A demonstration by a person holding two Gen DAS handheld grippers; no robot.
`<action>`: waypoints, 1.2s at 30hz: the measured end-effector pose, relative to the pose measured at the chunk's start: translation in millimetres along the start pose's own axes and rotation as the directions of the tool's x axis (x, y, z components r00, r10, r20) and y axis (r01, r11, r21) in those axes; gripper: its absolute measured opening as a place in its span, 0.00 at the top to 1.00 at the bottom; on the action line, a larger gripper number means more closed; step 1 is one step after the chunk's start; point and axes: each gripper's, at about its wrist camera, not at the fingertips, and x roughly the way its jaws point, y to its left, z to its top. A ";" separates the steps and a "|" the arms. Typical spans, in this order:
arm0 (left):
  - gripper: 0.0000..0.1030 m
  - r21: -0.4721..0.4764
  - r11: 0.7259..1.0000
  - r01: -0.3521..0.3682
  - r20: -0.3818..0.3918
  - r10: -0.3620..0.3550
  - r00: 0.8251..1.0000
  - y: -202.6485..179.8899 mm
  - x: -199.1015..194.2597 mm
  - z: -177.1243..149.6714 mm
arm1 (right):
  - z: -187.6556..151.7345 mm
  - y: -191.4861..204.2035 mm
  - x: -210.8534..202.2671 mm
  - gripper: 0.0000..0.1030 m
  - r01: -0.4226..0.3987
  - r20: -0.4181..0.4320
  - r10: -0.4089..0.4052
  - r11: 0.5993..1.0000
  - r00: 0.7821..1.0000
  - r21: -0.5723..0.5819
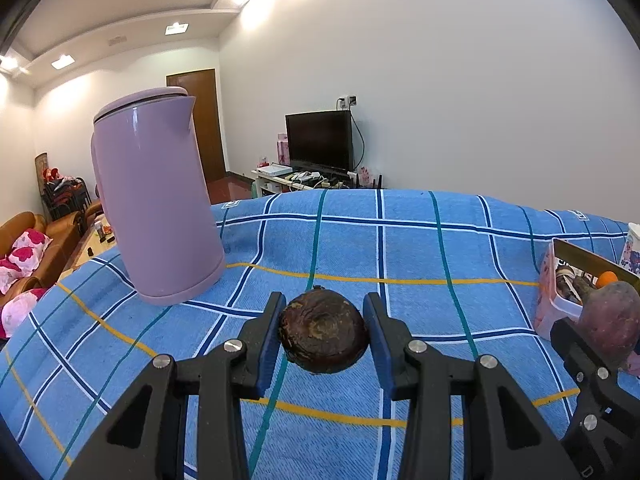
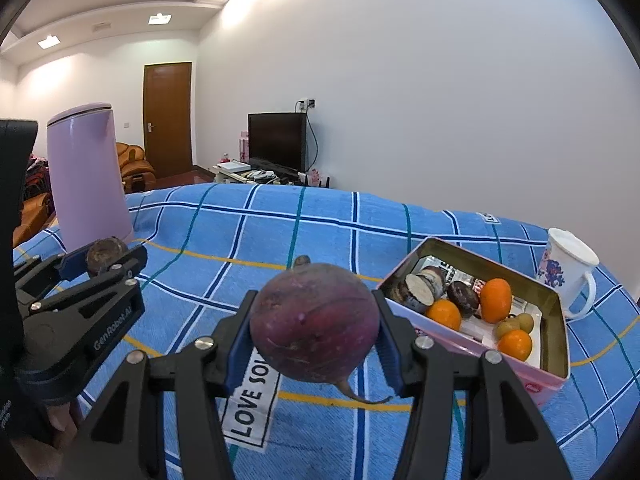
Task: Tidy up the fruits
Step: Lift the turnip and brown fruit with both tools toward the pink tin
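Jaws of the right gripper [image 2: 316, 328] are clamped on a large purple root [image 2: 315, 322], lifted above the blue checked cloth [image 2: 280, 232] at the centre of the right wrist view. Jaws of the left gripper [image 1: 324, 330] bracket a small dark brown fruit [image 1: 323, 330]: the near pad touches it, the far one shows a sliver of gap, so I cannot tell whether the grip is complete.

Going down in size: the lilac kettle [image 1: 156, 200] stands upper left on the cloth, well apart from the tin tray [image 2: 560, 320] at the right edge, with a white mug [image 2: 568, 268] just beyond it. The tray already holds oranges [image 2: 495, 300], cut dark pieces and small green fruits.

This looks like the carrying step; next, each load must travel right and be lowered into a free gap in the tray without knocking the mug.
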 end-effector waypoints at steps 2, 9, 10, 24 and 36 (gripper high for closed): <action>0.59 0.001 1.000 0.000 0.001 0.000 1.000 -0.9 -1.5 -0.9 | -0.6 -0.5 -1.5 0.45 0.002 0.001 -0.002 1.000 1.000 -0.003; 0.59 0.015 1.000 -0.002 0.006 0.002 1.000 -6.4 -5.6 -1.7 | -2.9 -5.8 -7.3 0.45 0.013 0.010 -0.013 1.000 1.000 -0.004; 0.59 0.018 1.000 -0.003 0.007 0.003 1.000 -7.6 -6.3 -1.9 | -2.8 -6.4 -7.8 0.45 0.013 0.010 -0.013 1.000 1.000 -0.004; 0.59 0.040 0.999 0.018 -0.003 -0.018 1.000 -23.2 -13.8 -5.6 | -3.8 -22.8 -16.1 0.45 0.022 0.017 -0.022 0.999 1.000 0.026; 0.59 0.047 0.997 0.063 -0.005 -0.063 0.998 -46.7 -24.1 -3.3 | -1.7 -41.2 -23.7 0.45 0.078 0.059 -0.078 0.997 0.995 0.002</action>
